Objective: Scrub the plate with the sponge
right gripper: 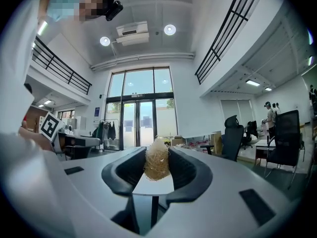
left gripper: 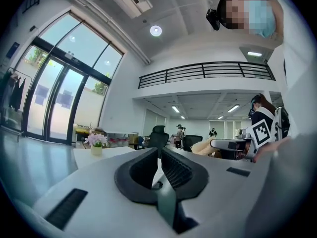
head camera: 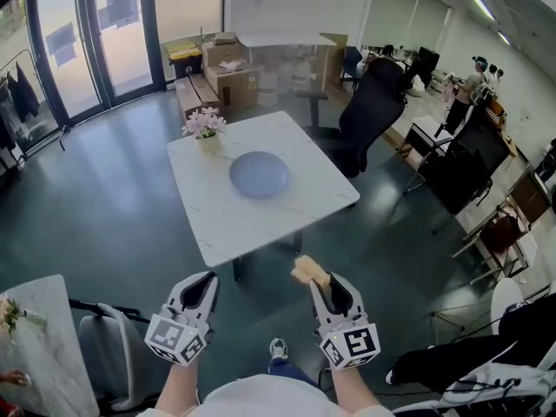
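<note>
The person's left arm (head camera: 176,389) and right arm (head camera: 349,391) reach forward side by side from the bottom of the head view. Each gripper is held level and aimed toward the white table (head camera: 221,228) ahead, well short of it and over the dark floor (head camera: 104,215). The left gripper (head camera: 201,280) has its jaws pressed together with nothing between them. The right gripper (head camera: 325,287) is clamped on one tan, fibrous sponge (head camera: 308,270), which sticks out past the jaw tips. One round blue plate (head camera: 259,174) lies near the middle of the table, well apart from both grippers. One small pot of pink flowers (head camera: 206,129) stands near the table's far left corner, close to the plate but not touching it. In all there are two grippers, one sponge and one plate.
</note>
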{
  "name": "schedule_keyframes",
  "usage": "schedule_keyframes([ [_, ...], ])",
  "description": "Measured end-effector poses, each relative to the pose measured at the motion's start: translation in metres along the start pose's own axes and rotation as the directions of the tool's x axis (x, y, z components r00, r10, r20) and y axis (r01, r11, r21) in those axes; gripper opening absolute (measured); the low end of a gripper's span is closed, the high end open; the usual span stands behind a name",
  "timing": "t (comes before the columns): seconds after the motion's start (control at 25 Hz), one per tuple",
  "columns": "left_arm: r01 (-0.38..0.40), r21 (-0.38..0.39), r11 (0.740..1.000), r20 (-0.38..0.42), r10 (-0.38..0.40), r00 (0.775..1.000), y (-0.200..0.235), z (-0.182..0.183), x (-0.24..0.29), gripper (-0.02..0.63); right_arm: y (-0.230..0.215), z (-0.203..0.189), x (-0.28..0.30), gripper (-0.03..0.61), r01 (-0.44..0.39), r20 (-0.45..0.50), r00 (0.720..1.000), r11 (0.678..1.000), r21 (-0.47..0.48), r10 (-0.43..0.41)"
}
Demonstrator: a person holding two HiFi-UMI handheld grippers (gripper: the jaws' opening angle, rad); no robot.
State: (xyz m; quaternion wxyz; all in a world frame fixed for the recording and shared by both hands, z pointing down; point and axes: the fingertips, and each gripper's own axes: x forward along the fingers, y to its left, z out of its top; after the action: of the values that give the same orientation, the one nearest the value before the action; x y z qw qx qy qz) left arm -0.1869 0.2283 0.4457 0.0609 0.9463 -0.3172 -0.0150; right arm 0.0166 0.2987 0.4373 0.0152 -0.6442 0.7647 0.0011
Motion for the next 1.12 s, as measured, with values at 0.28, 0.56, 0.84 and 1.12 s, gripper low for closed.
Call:
schedule_keyframes([
  [0.28, -0.053, -0.017, 0.998, -0.014, 0.053, 0.999, 0.003, -0.006, 0.054, 0.046, -0.050, -0.007, 0.034, 0.143, -0.055, -0.008, 0.998, 0.998, 0.019, 0.055],
  [0.56, -0.128, -0.037, 0.991, -0.004, 0.128, 0.992, 0.018, -0.009, 0.089, 0.046, -0.086, -0.015, 0.068, 0.143, -0.112, -0.023, 0.993, 0.993, 0.028, 0.113],
  [0.84, -0.162, -0.056, 0.985, -0.029, 0.160, 0.987, 0.037, -0.017, 0.114, 0.046, -0.101, -0.023, 0.107, 0.143, -0.150, -0.034, 0.988, 0.988, 0.045, 0.151],
  [1.12, -0.143, -0.066, 0.988, -0.042, 0.140, 0.989, 0.072, -0.019, 0.156, 0.046, -0.117, -0.025, 0.155, 0.143, -0.143, -0.038, 0.989, 0.988, 0.054, 0.145],
])
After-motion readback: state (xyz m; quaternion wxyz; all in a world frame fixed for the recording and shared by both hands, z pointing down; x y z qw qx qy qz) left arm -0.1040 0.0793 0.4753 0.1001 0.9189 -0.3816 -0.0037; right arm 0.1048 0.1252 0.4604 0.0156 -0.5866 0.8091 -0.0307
